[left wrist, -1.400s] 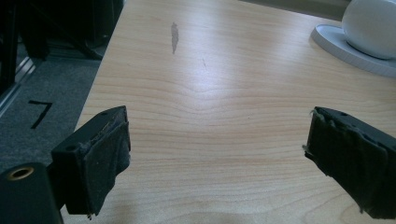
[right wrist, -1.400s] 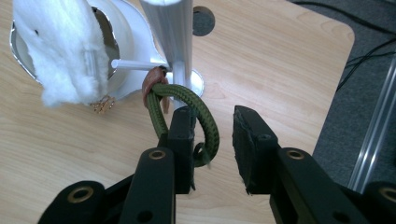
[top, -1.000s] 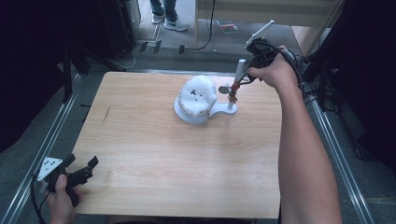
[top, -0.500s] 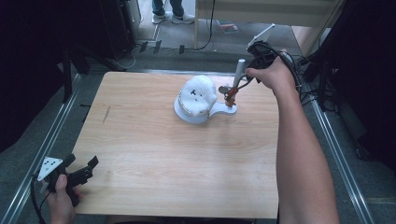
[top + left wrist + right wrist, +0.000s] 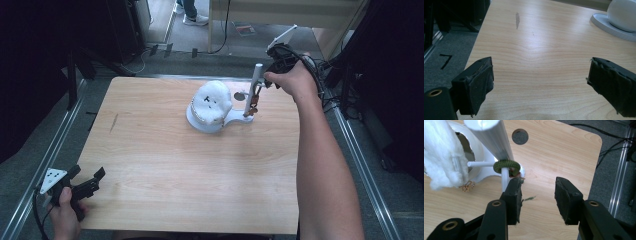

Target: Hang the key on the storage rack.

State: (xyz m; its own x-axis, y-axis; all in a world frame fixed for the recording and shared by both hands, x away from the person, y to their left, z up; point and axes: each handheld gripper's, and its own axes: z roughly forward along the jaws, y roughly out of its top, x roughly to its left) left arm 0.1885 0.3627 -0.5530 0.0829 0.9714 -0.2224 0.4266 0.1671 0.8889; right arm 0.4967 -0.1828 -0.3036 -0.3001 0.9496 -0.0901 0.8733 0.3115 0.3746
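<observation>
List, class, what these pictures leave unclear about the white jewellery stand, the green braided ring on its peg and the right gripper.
- Green braided ring: its far side is hidden in the right gripper view by the white upright post.
- White jewellery stand: cut off by the top edge in the left gripper view; its black marks are too small in the high view.
- Right gripper: jaw tips too small in the high view.

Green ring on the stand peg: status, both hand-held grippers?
Right hand-held gripper jaws just opened, nothing between them. Green ring hangs on the white stand, beside one pad. Left hand-held gripper open over bare table. Nothing in the way.
</observation>
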